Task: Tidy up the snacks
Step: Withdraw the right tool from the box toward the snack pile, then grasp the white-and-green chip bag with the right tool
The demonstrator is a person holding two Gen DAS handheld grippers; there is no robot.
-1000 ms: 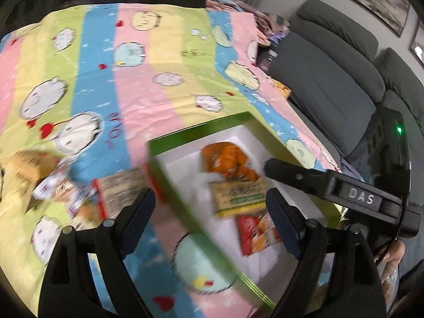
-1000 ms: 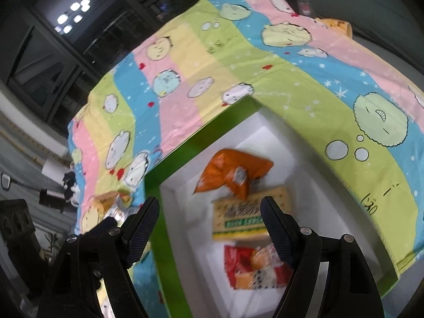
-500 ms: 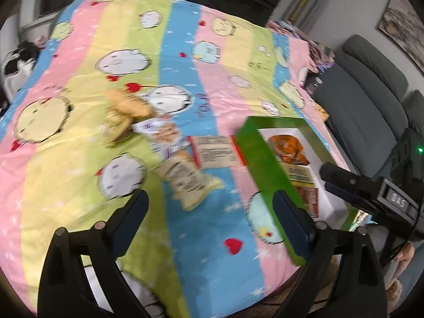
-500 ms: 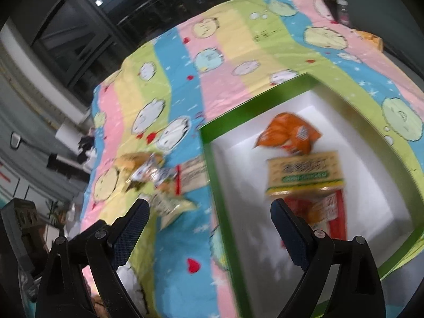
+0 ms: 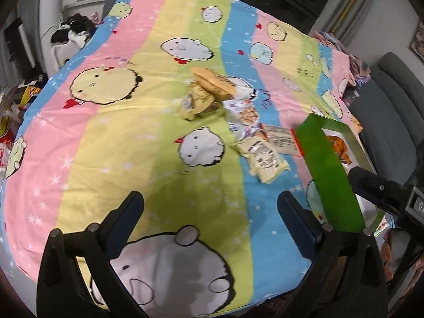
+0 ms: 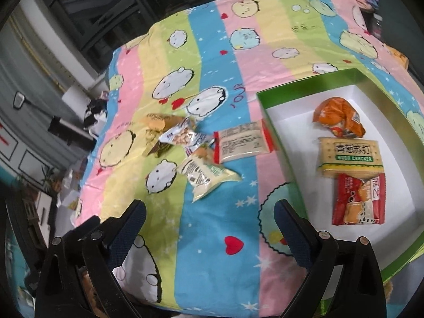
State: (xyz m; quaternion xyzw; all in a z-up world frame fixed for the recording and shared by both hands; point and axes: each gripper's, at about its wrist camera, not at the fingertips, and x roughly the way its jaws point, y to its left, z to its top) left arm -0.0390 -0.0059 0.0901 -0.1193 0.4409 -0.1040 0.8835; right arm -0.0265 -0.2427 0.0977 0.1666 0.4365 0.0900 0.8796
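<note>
While both grippers hang over a table draped in a striped pastel cloth (image 6: 212, 84) printed with cartoon animals, neither one holds anything. The left gripper (image 5: 210, 206) has its jaws spread wide, having just been opening, with only bare yellow and green cloth between them. The right gripper (image 6: 209, 214) is likewise spread wide and has just been opening; beneath its gap lies blue cloth with a red heart.

Toward the right side of the table sits a shallow box (image 6: 278, 143) with green walls and a white floor. Its left wall stands just beside the right gripper's right-hand finger (image 6: 291, 230). Inside, in a column from far to near, lie an orange bag (image 6: 339, 119), a yellow soda cracker pack (image 6: 349, 156) and a red packet (image 6: 357, 198), each touching the next. White floor lies open to their left and right.

Left of the box, loose snacks cluster mid-table: a red-edged flat pack (image 6: 242, 141) just beside the box's left wall, a pale cream bag (image 6: 206, 175) nearest the grippers, a white nut packet (image 6: 182, 135) and tan wrappers (image 6: 159, 122) beyond.

Bare cloth stretches between that cluster and both grippers, and broadly to the left. The cloth's near edge drops off just below the grippers. A grey sofa (image 5: 389, 122) borders the table's right side.
</note>
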